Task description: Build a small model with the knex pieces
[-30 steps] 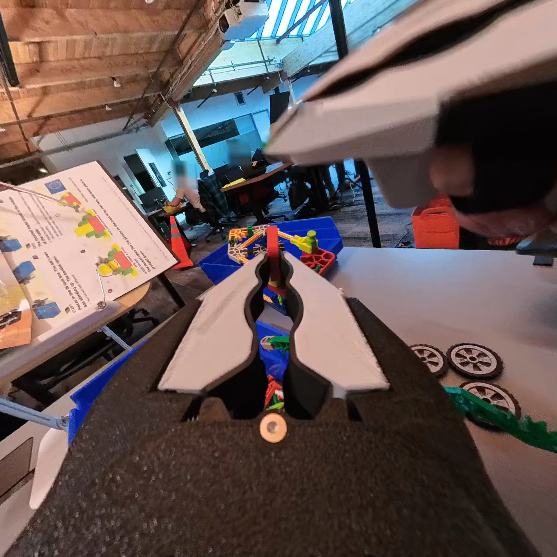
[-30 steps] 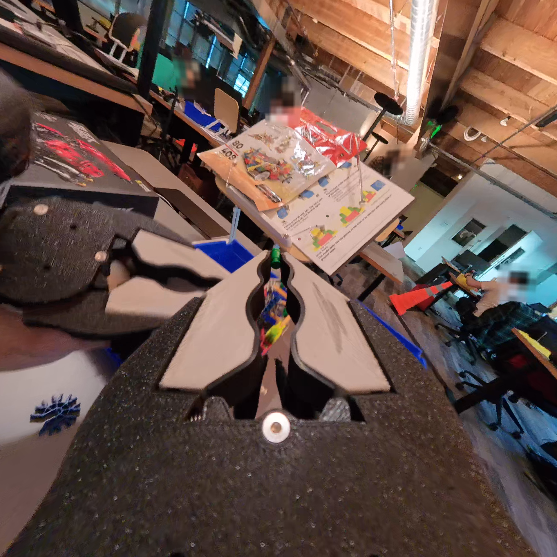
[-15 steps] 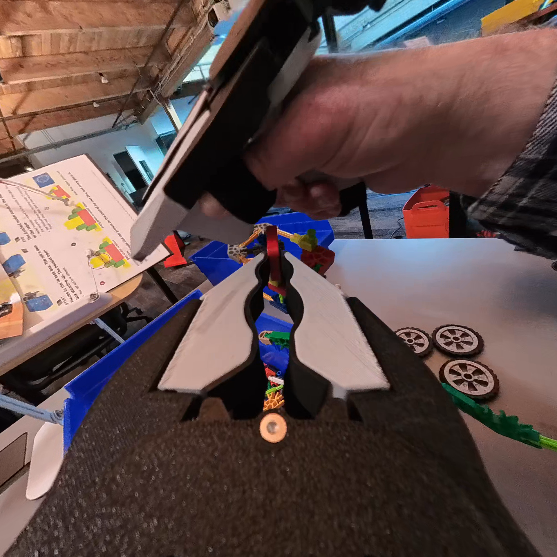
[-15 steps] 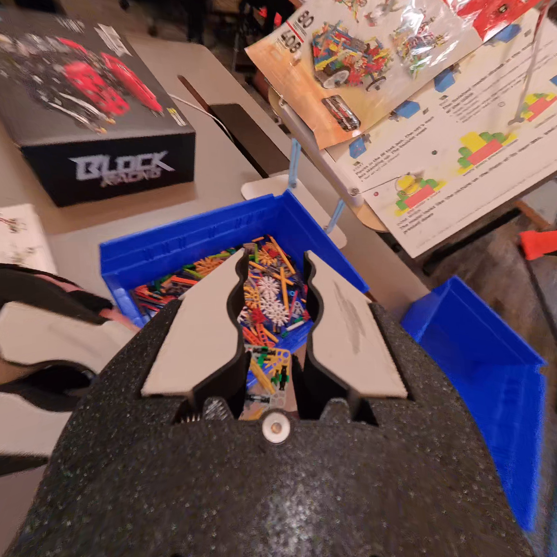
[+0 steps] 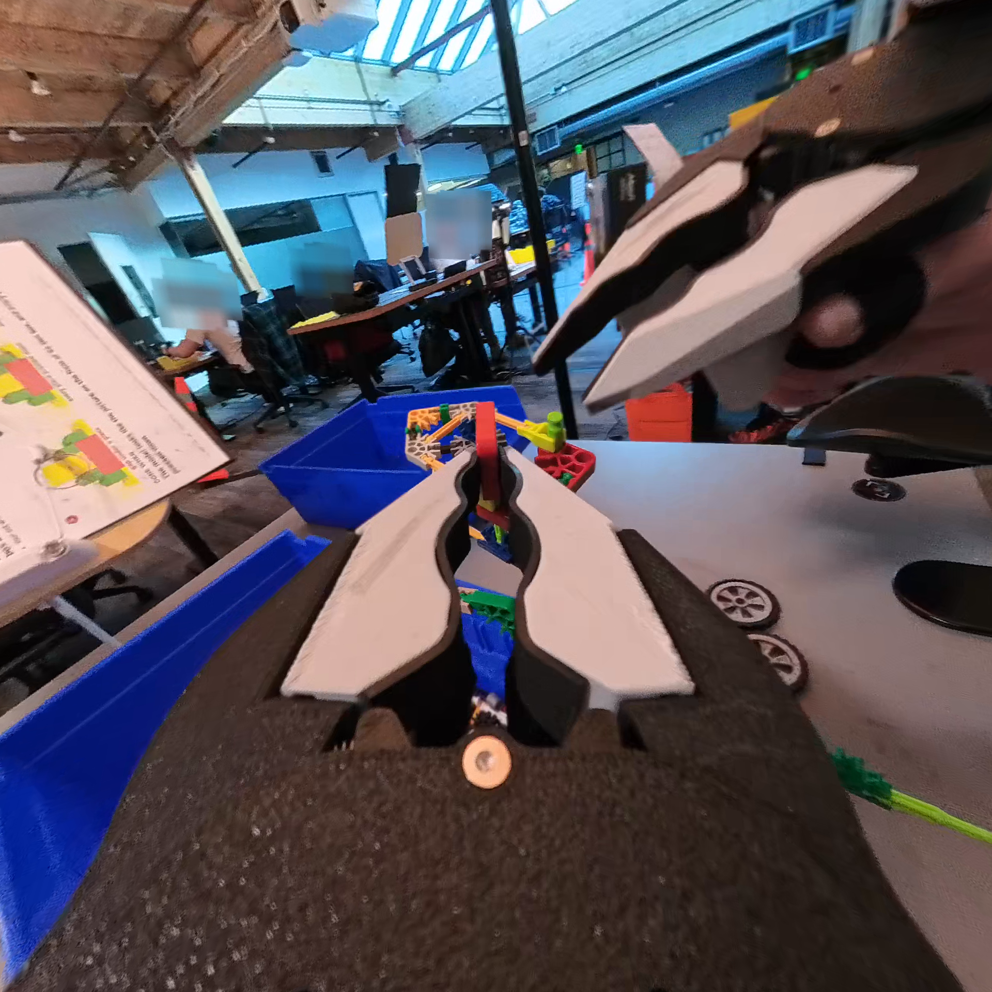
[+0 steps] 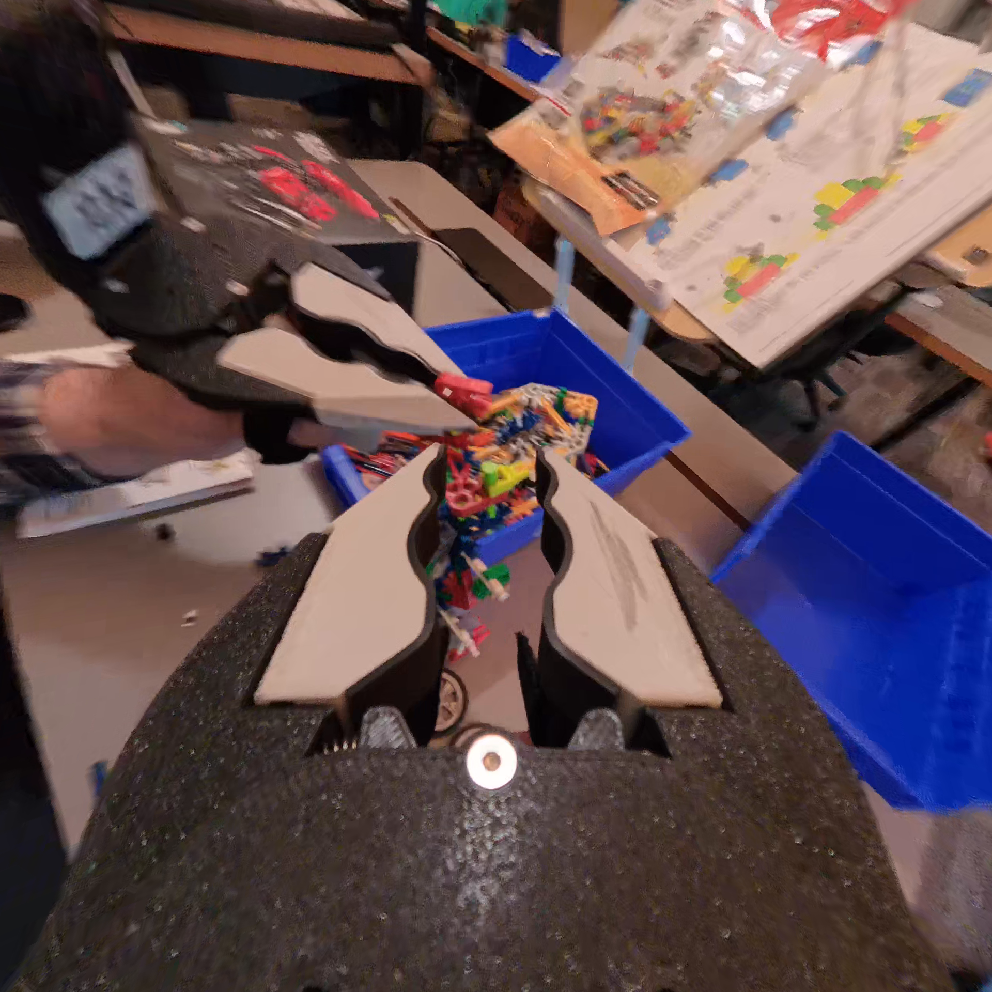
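Red plastic shows between the tips of the left gripper [image 5: 488, 461], which is clenched on the red strip [image 5: 484, 437] at the top of a toy model [image 5: 472, 440] built of coloured rods and connectors. The model hangs from those tips above a grey table [image 5: 724, 515]; beyond it sits a blue bin [image 5: 333, 478], and a second blue bin [image 5: 107, 724] lies along the gripper's left flank.

The right gripper [image 6: 488, 461] is released, its fingers spread with a clear gap, and the model's lower part [image 6: 483, 510] shows in the gap between them, untouched. In the right wrist view the left gripper [image 6: 456, 400] comes in from the left, its tips meeting the red strip [image 6: 462, 387]. Behind the model, a blue bin of loose pieces [image 6: 563, 354] stands ahead of the right gripper, and another blue bin [image 6: 869, 617] sits to its right.

Small black wheels [image 5: 743, 602] lie on the table just right of the left gripper, and a green rod [image 5: 912, 808] lies nearer the camera. A tilted instruction sheet [image 5: 64, 397] stands to the left. A dark printed box [image 6: 279, 188] rests farther back on the table. The right gripper [image 5: 698, 300] hovers at upper right in the left wrist view, blurred.
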The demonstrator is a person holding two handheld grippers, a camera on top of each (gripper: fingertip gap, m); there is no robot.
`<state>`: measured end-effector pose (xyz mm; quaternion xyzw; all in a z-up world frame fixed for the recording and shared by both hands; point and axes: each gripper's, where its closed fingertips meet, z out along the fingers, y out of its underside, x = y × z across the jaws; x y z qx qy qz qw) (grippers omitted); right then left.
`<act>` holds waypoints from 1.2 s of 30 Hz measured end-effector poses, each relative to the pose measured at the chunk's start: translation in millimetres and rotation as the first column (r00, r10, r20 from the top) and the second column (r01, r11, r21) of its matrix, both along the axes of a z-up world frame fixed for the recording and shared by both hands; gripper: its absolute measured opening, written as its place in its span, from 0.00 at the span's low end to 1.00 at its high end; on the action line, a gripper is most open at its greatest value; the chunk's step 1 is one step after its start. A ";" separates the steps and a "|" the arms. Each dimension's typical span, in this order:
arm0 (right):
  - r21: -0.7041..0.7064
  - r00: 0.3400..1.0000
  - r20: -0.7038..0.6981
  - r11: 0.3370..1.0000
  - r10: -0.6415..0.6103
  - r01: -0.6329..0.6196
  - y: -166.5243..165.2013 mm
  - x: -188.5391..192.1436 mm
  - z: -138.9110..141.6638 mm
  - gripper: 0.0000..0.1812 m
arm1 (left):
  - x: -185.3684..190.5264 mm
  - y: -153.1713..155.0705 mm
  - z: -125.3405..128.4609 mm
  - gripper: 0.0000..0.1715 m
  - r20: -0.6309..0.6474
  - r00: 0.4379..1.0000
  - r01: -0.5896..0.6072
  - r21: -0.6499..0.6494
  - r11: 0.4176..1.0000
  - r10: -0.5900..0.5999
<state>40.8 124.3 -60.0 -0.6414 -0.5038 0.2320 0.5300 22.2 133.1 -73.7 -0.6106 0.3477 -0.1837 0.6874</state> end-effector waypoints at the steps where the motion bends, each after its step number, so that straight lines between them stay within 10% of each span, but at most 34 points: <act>1: 0.019 0.998 0.019 0.998 -0.052 0.052 4.7 3.3 -5.6 0.22 | 1.5 -1.0 1.5 0.01 -0.002 1.000 0.018 0.005 1.000 -0.018; 4: -0.034 0.983 -0.017 0.983 -0.183 0.183 16.8 10.9 -17.7 0.28 | 5.2 -3.8 7.1 0.02 0.013 0.998 0.060 0.009 0.998 -0.060; 9: -0.234 0.971 -0.215 0.971 -0.105 0.053 5.5 -1.1 -25.0 0.27 | 19.5 -13.3 9.2 0.02 0.053 0.981 0.188 0.013 0.982 -0.189; 16: -0.314 0.903 -0.420 0.948 -0.091 -0.051 -0.2 -3.8 -16.7 0.09 | 28.8 -17.2 13.0 0.02 0.084 0.956 0.282 0.005 0.960 -0.281; 26: -0.197 0.904 -0.371 0.969 -0.215 0.150 6.4 -2.0 -15.6 0.04 | 26.2 -4.7 11.6 0.05 -0.336 0.941 0.069 0.045 0.997 -0.050; 32: -0.207 0.820 -0.518 0.966 -0.242 0.155 8.1 -0.9 -1.5 0.03 | 26.8 -5.9 26.0 0.01 0.020 0.990 0.141 -0.127 0.982 -0.140; 36: -0.223 0.762 -0.599 0.965 -0.246 0.137 6.1 -4.9 5.3 0.02 | 22.9 -4.6 31.0 0.01 0.350 0.921 0.267 -0.242 0.933 -0.173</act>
